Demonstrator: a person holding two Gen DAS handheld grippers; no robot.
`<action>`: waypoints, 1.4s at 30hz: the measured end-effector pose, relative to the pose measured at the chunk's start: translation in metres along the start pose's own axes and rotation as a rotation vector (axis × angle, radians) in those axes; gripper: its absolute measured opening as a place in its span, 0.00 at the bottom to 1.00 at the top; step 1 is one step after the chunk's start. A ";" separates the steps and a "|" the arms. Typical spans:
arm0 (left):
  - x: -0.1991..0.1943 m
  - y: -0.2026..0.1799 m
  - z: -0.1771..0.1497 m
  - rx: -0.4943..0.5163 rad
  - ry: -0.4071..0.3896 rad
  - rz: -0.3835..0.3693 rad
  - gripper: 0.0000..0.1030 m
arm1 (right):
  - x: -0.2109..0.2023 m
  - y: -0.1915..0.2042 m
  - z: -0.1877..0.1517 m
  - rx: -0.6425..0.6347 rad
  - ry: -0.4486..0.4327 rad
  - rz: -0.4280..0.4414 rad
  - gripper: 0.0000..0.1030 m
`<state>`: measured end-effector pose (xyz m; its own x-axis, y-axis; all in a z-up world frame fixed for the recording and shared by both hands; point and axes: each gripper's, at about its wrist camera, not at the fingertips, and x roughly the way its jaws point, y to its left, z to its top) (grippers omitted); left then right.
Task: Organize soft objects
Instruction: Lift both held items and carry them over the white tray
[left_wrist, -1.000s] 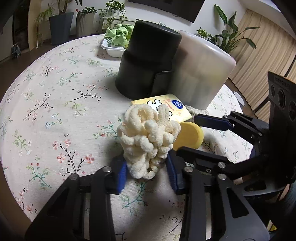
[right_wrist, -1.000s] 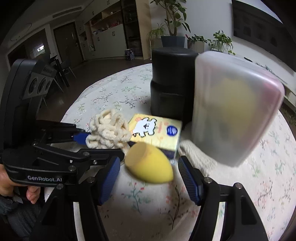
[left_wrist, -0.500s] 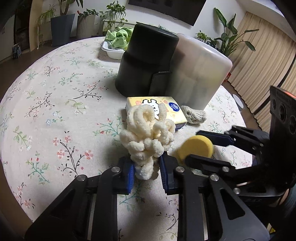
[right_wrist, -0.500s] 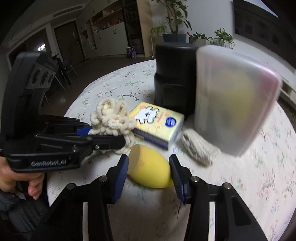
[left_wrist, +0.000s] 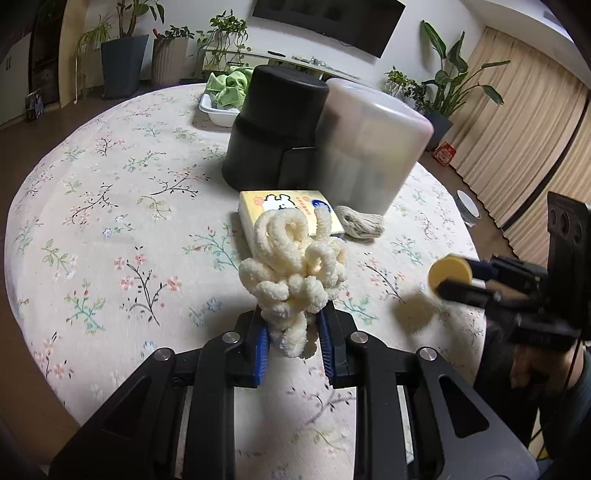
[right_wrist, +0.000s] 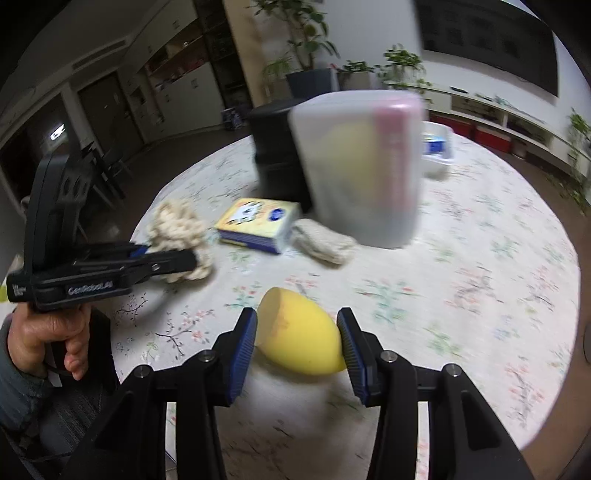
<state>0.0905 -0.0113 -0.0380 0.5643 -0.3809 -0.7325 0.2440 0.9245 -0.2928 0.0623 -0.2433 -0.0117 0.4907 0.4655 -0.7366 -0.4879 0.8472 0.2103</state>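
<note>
A round table covered with a cream floral-print cloth (left_wrist: 110, 206) carries everything. On it stand a black cylindrical container (left_wrist: 273, 129) and, touching its side, a frosted translucent plastic tub (left_wrist: 369, 147). In front of them lie a flat yellow packet printed with a white cartoon animal (left_wrist: 288, 206) and, just beside it, a beige knitted bundle (left_wrist: 360, 226). Farther back sits a white tray (left_wrist: 218, 112) holding green cloth (left_wrist: 231, 86).

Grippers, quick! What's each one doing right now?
Left gripper: fingers closed, holding the fluffy cream yarn bundle.
Right gripper: fingers closed, holding the yellow egg-shaped sponge.
</note>
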 end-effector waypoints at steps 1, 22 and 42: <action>-0.002 -0.001 -0.001 0.003 -0.002 0.002 0.20 | -0.005 -0.005 0.001 0.007 -0.004 -0.007 0.47; -0.084 0.006 0.077 0.075 -0.163 0.083 0.20 | -0.090 -0.075 0.045 0.067 -0.145 -0.151 0.47; -0.061 0.005 0.207 0.214 -0.176 0.134 0.20 | -0.077 -0.121 0.176 -0.030 -0.191 -0.210 0.47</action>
<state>0.2204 0.0141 0.1327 0.7262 -0.2700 -0.6323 0.3086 0.9498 -0.0512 0.2110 -0.3371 0.1332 0.7089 0.3229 -0.6271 -0.3813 0.9234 0.0444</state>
